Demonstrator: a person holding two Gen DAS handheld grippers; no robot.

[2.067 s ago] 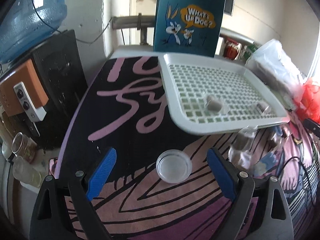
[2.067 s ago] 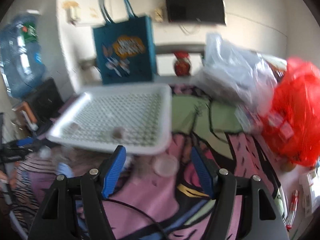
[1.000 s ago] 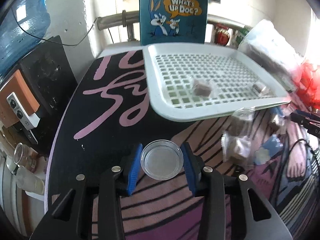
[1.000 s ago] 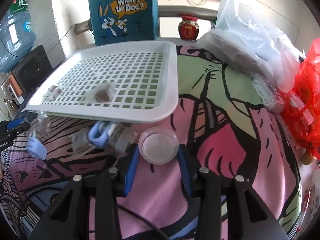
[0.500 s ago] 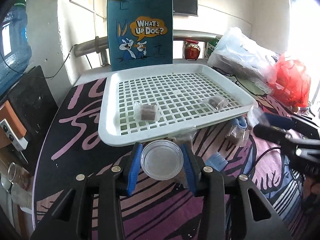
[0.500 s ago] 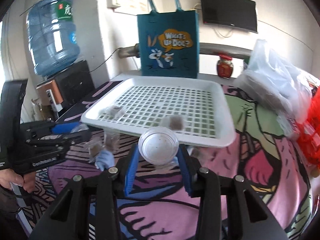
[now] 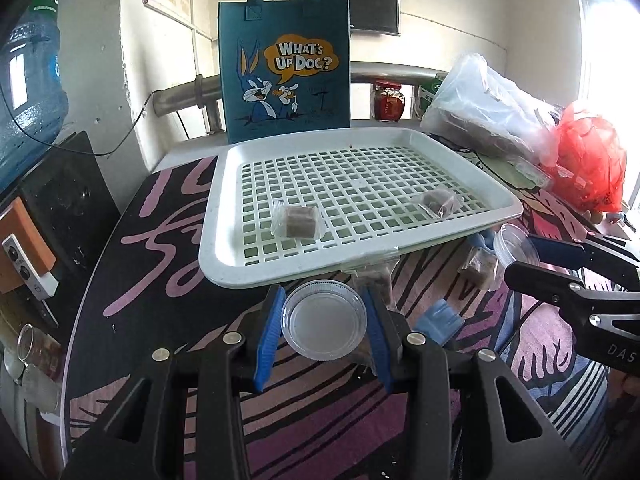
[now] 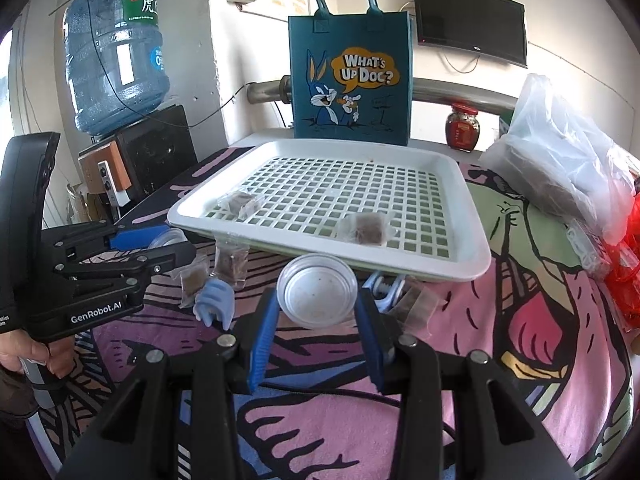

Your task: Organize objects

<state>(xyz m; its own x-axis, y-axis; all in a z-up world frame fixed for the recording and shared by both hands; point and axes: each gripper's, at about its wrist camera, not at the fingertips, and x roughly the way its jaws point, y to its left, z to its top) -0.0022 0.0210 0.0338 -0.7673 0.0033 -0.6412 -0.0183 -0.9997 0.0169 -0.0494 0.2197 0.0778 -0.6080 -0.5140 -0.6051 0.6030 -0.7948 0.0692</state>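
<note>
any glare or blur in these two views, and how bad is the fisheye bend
Left wrist view: window at right blown out white, washing the red bag; otherwise sharp. Right wrist view: evenly lit, sharp. Both: strong bend, white tray edges bow, corners vignetted black.

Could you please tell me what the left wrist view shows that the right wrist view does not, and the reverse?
Only the left wrist view shows the clear lid clamped in the left gripper from above, and the red plastic bag in full.

Only the right wrist view shows the water bottle whole, the wall screen whole, and the small clear cup face-on in the right gripper.

Both show the white tray holding two wrapped brown cubes, the blue cartoon bag, the red-lidded jar and the patterned table cover.
</note>
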